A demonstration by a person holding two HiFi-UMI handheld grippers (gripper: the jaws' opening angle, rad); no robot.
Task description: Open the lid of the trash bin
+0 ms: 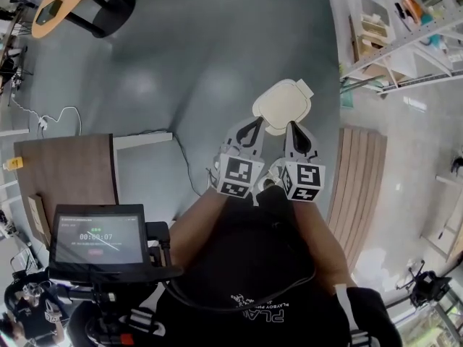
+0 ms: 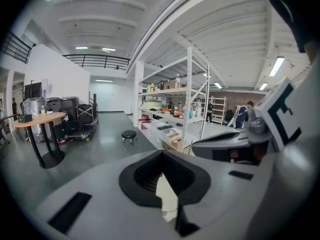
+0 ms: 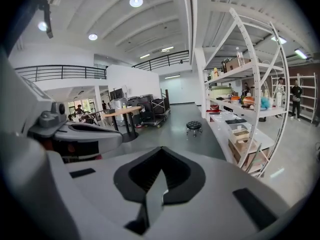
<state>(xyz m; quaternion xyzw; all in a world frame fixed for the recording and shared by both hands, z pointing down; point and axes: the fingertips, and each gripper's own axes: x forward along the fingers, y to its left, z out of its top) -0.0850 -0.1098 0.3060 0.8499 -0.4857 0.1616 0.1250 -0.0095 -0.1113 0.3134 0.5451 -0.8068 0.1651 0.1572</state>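
Note:
In the head view the trash bin's cream lid [image 1: 282, 105] lies flat on the bin, seen from above on the grey floor just ahead of me. My left gripper [image 1: 252, 131] and right gripper [image 1: 294, 133] are held side by side, tips pointing at the lid's near edge and overlapping it in the picture. I cannot tell whether they touch it. Both look shut with nothing held. In the left gripper view the left gripper [image 2: 161, 154] shows its jaws meeting, with a cream sliver below. The right gripper [image 3: 160, 150] looks the same in its own view.
A wooden table [image 1: 69, 172] and a screen on a stand [image 1: 98, 233] are at my left. A slatted wooden bench [image 1: 358, 186] and white shelving [image 1: 405, 20] stand on the right. A cable [image 1: 182, 161] lies on the floor. A small black stool [image 2: 129, 134] stands further off.

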